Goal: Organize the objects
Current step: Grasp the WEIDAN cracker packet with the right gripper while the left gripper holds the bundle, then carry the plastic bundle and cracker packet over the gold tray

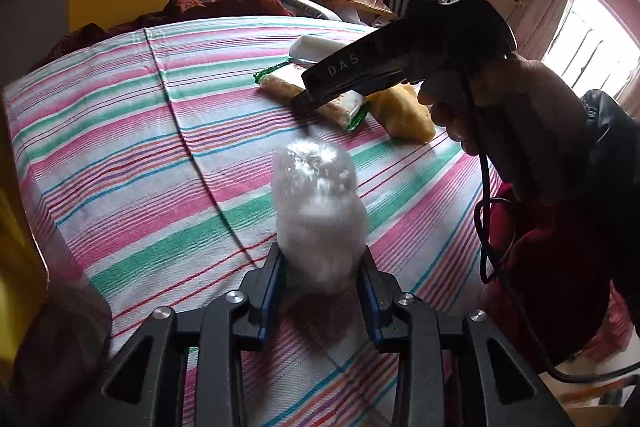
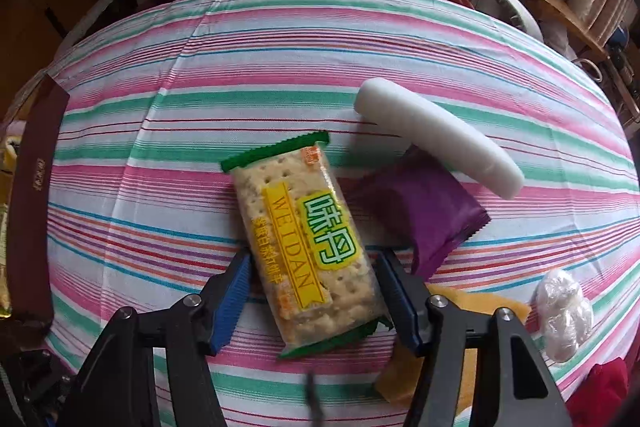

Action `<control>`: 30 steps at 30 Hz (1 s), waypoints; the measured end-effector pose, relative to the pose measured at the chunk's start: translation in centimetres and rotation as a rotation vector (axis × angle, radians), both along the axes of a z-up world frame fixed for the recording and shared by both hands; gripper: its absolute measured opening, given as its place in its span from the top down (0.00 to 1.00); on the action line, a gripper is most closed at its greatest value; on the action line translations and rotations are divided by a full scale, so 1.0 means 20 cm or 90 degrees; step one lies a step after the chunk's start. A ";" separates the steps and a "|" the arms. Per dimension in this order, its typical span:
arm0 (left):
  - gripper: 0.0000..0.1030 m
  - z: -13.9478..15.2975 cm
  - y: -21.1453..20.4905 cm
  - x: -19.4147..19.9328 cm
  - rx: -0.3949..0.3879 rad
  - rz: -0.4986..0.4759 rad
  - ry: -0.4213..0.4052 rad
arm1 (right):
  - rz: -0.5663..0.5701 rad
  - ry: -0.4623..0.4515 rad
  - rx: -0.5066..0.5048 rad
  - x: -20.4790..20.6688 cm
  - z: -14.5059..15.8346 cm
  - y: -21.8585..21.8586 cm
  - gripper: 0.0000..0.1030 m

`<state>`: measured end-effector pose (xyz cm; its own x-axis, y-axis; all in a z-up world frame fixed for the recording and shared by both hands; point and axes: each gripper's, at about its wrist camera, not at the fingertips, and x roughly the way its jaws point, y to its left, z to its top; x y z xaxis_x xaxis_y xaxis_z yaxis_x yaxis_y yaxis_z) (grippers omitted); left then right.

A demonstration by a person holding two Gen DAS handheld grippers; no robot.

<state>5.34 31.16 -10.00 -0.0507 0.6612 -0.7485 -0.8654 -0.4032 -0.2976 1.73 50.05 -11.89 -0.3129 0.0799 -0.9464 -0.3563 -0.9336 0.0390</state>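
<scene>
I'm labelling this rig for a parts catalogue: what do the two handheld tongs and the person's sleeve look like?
Both tongs are black, with angular linkage arms, silver pivot bolts and blue ribbed pads. The right tongs carry pale "DAS" lettering on the side, a black-and-grey striped part behind, and a green light on a dark block above. A black cable hangs below the hand. The sleeve is dark and shiny.

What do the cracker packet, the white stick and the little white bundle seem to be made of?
Cracker packet: thin glossy plastic film, clear enough to show the crackers, with crimped green ends. White stick: matte, slightly translucent, smooth and rounded, perhaps wax or soft plastic; hard to tell. White bundle: crinkled clear plastic wrap with bright glints, around something white, maybe soft.
</scene>
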 end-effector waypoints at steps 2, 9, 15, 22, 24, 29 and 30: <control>0.61 0.00 0.00 0.01 0.001 -0.001 0.001 | 0.003 0.001 0.000 0.00 0.00 -0.01 0.38; 0.52 0.02 0.02 0.05 -0.012 -0.013 0.015 | -0.006 0.009 -0.025 0.01 -0.01 0.02 0.31; 0.52 0.03 0.03 0.03 -0.028 -0.011 0.004 | 0.030 0.008 -0.007 -0.02 -0.03 -0.04 0.14; 0.51 0.12 0.05 0.03 -0.034 0.011 0.037 | 0.026 0.007 -0.017 -0.02 -0.02 -0.03 0.13; 0.51 0.12 0.06 0.03 -0.037 0.010 0.042 | 0.027 0.009 -0.015 -0.02 -0.02 -0.02 0.13; 0.55 0.11 0.11 0.01 -0.058 0.013 0.050 | 0.015 0.015 -0.003 -0.02 0.00 -0.04 0.35; 0.64 0.10 0.13 0.00 -0.059 0.010 0.051 | 0.012 0.021 0.003 -0.01 0.02 -0.04 0.53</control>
